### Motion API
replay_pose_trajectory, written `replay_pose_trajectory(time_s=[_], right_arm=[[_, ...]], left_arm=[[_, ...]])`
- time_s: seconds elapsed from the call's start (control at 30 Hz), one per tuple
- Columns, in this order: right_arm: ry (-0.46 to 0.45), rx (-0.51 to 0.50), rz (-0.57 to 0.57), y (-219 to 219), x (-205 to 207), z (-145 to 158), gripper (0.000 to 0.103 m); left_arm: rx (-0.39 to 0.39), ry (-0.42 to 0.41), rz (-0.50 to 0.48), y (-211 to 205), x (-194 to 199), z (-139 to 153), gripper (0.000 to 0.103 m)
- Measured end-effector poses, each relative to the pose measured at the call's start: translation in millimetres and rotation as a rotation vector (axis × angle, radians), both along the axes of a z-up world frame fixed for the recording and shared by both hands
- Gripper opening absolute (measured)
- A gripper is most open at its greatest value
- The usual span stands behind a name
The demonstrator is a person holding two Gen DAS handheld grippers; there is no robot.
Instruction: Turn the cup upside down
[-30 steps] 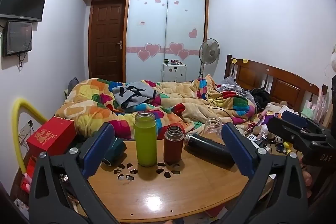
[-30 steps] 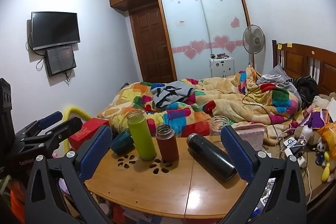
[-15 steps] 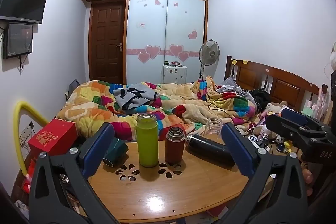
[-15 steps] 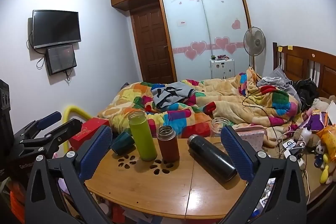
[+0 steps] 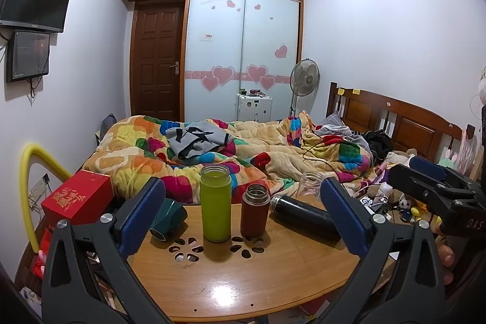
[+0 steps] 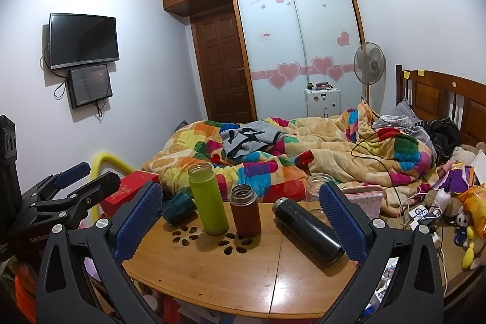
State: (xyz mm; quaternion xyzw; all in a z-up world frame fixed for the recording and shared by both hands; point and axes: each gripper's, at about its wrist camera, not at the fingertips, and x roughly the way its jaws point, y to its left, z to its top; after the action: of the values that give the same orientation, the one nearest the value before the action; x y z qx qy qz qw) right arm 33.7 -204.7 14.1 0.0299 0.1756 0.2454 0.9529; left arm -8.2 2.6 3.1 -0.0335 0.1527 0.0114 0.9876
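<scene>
Bed behind, heaped with a patchwork quilt. Round wooden tabletop in front of it, flower cut-outs near its middle. Left tool above the near edge, blue pads spread wide, nothing between them. Right tool likewise spread and empty, over the tabletop's right half. Red box off the tabletop's left edge. Black flask lying on its side at right, mouth toward the centre. Green bottle upright and uncapped at centre; brown bottle upright just beside it on the right. Clear jar at the far right edge. Teal cup lying on its side at the far left edge, partly hidden by the left tool's left pad, mouth facing the near left.
</scene>
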Motion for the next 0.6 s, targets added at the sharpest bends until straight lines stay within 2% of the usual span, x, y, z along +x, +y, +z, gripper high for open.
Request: replay_pose_trajectory(time_s=[0.6], right_arm=[[-0.006,-0.006,0.0,2.2,-1.1,2.7,0.103]], left_arm=[[-0.001,-0.003,0.002,3.5,1.0,0.6,0.103]])
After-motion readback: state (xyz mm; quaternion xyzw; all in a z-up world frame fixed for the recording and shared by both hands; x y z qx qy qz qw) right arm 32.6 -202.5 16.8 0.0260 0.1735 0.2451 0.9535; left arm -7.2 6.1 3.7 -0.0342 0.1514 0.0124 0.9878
